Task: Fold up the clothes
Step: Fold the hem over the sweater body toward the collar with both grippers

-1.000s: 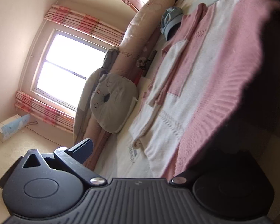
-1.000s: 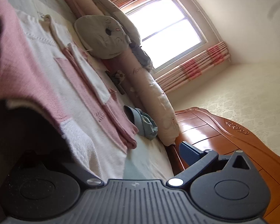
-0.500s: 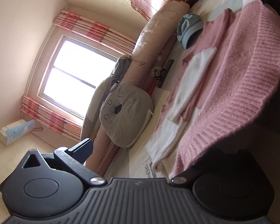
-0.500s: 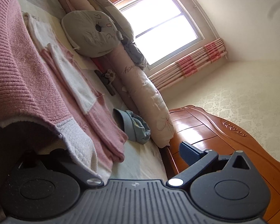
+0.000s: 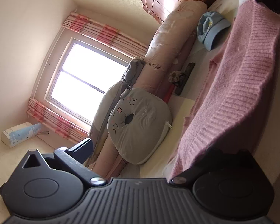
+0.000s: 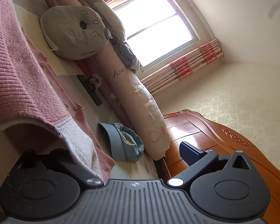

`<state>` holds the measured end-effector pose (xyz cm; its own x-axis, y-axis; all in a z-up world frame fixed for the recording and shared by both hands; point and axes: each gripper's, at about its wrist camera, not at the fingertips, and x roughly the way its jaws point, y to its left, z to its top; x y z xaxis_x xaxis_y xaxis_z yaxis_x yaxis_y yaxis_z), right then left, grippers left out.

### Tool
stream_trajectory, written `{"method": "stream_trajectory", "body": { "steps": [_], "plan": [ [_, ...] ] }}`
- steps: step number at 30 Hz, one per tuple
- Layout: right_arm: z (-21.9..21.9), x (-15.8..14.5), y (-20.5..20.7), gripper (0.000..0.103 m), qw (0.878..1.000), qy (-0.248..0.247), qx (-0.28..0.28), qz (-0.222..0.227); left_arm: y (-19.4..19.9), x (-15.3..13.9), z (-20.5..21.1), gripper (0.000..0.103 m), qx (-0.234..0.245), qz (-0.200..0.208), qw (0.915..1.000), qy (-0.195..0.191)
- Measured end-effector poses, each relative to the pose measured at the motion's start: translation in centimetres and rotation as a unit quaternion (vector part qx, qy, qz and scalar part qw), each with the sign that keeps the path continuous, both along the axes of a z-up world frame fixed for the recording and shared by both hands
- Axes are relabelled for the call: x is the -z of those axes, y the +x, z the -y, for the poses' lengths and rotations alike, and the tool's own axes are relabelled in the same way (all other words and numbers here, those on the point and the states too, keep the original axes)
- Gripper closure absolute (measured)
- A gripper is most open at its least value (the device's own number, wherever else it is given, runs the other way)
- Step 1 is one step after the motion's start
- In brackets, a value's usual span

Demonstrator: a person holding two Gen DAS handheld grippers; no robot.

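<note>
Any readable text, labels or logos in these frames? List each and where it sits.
"cat": stitched on the grey cat-face cushion.
Cursive word ending "...wery": on the long pink bolster; its start is hidden.
Print on the bed sheet: too small to read.
Box by the window: no legible text.

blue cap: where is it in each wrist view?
Left wrist: blue cap upper right, on the bed between the long pillow and the pink sweater.
Right wrist: lower centre, beside the pillow's end.
Shared landmark: window.
</note>
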<state>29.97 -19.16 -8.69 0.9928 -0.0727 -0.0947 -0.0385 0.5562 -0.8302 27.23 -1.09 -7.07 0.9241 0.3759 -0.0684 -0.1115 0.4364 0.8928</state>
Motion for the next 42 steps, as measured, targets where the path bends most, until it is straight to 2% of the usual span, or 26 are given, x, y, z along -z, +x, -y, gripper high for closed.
{"method": "stream_trajectory", "body": {
  "steps": [3, 7, 14, 19, 22, 24, 29, 31, 33, 34, 37, 39, 42],
  "plan": [
    [-0.3, 0.1, 2.5, 0.0, 1.0, 0.001, 0.006, 0.001, 2.2, 0.3, -0.6, 0.0, 0.0, 0.0, 1.0, 0.005],
    [-0.7, 0.2, 5.5, 0.0, 1.0, 0.015, 0.006, -0.007, 4.7, 0.5, -1.7, 0.0, -0.004, -0.004, 1.0, -0.008],
    [-2.1, 1.4, 9.9, 0.0, 1.0, 0.006, 0.0, -0.023, 8.4, 1.5, -3.1, 0.0, -0.011, -0.024, 0.9995, -0.018],
    [-2.4, 2.1, 12.4, 0.0, 0.998, 0.022, 0.001, -0.063, 10.8, 2.8, -4.2, 0.0, -0.008, -0.065, 0.997, -0.041],
    [-2.4, 3.4, 13.6, 0.0, 0.995, 0.029, 0.003, -0.1, 12.1, 3.9, -4.8, 0.001, -0.004, -0.112, 0.9906, -0.079],
    [-2.0, 4.1, 13.8, 0.0, 0.992, 0.039, -0.007, -0.118, 12.1, 4.1, -5.2, 0.002, 0.005, -0.129, 0.9866, -0.1],
    [0.9, 2.7, 11.9, 0.0, 0.982, 0.098, -0.018, -0.16, 9.6, 1.9, -6.2, 0.001, 0.028, -0.155, 0.9745, -0.16],
    [2.2, 1.8, 10.4, 0.0, 0.978, 0.123, -0.029, -0.164, 8.1, 1.3, -6.2, 0.001, 0.053, -0.165, 0.9635, -0.204],
    [3.3, 1.4, 8.8, 0.0, 0.972, 0.147, -0.04, -0.177, 7.3, 1.0, -6.5, 0.001, 0.071, -0.19, 0.9457, -0.254],
    [3.8, 1.2, 8.1, 0.0, 0.969, 0.159, -0.046, -0.184, 7.2, 1.1, -6.5, 0.001, 0.074, -0.197, 0.9424, -0.26],
    [4.6, 1.3, 6.9, 0.0, 0.964, 0.162, -0.061, -0.203, 7.5, 1.7, -6.2, 0.001, 0.072, -0.208, 0.9422, -0.253],
    [4.4, 1.8, 7.2, 0.0, 0.966, 0.146, -0.052, -0.206, 8.4, 2.1, -5.9, 0.001, 0.065, -0.214, 0.9451, -0.238],
    [4.2, 1.4, 8.3, 0.0, 0.964, 0.151, -0.052, -0.215, 9.9, 1.9, -5.8, 0.001, 0.064, -0.215, 0.9459, -0.234]
  ]
}}
